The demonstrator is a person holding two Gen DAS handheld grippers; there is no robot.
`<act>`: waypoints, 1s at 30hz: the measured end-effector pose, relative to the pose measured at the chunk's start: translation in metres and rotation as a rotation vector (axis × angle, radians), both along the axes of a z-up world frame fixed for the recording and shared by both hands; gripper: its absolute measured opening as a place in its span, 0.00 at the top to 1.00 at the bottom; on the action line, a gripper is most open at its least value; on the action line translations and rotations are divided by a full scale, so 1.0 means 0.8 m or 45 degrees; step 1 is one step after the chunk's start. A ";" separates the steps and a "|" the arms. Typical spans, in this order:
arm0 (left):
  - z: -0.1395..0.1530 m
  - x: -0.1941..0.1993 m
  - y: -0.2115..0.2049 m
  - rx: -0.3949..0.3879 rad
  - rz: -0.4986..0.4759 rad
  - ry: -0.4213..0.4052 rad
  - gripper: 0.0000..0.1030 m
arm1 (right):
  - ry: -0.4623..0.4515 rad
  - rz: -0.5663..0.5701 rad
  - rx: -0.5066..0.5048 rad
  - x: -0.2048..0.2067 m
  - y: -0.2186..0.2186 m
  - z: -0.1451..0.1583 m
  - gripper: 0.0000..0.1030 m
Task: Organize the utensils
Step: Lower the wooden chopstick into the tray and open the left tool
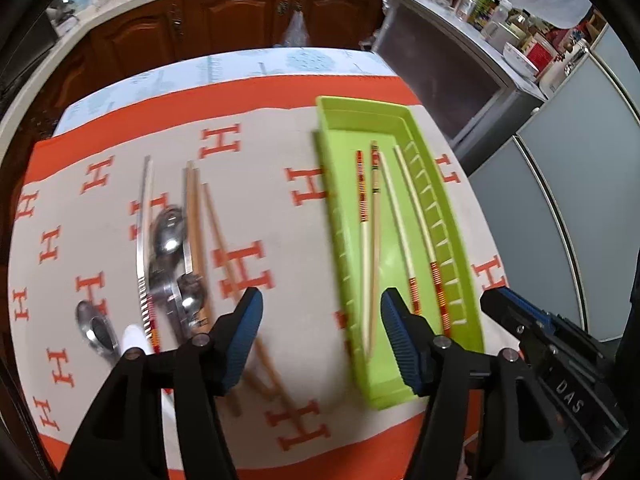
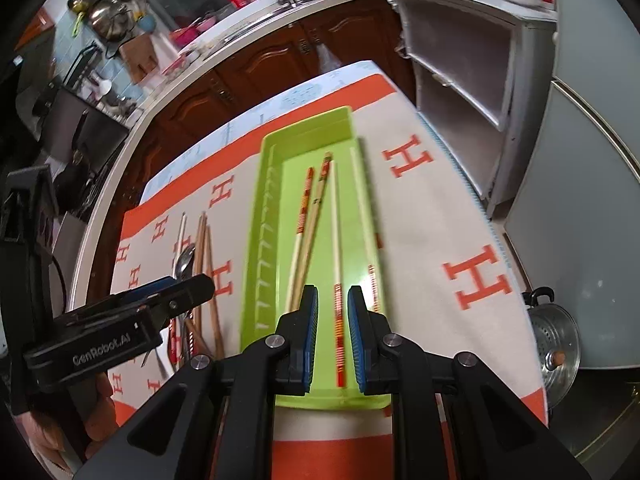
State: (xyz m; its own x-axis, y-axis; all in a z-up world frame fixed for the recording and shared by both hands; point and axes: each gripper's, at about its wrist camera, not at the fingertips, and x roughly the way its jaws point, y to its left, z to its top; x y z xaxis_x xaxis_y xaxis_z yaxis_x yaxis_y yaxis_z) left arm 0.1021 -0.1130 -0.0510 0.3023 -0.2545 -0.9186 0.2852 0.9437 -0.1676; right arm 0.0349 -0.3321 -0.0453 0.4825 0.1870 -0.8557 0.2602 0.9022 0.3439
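Loose utensils: wooden chopsticks [image 1: 195, 216], spoons [image 1: 170, 232] and a striped chopstick [image 1: 146, 240] lie on the cloth [image 1: 280, 208], in the left half of the left wrist view.
Long axis: bottom to top of the frame, parallel to the green tray [image 1: 332, 168].
Nearer hand: the left gripper [image 1: 320, 340]; the pile is at its lower left, the tray at its right.
Left gripper: wide open, holding nothing.
Right gripper [image 2: 333, 336]: partly open above the near end of the tray, a striped chopstick in the tray [image 2: 338, 320] seen between the fingers; grip appears released, I judge.
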 end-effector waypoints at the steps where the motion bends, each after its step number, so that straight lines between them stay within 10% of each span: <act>1: 0.002 -0.005 0.008 0.003 0.010 -0.011 0.40 | 0.001 0.013 -0.004 0.000 0.006 0.001 0.85; 16: 0.040 -0.070 0.135 0.125 0.165 -0.252 0.24 | -0.022 0.250 -0.062 -0.005 0.109 0.018 0.80; 30: 0.020 -0.075 0.236 0.047 0.345 -0.193 0.07 | -0.008 0.447 -0.097 0.014 0.191 0.021 0.78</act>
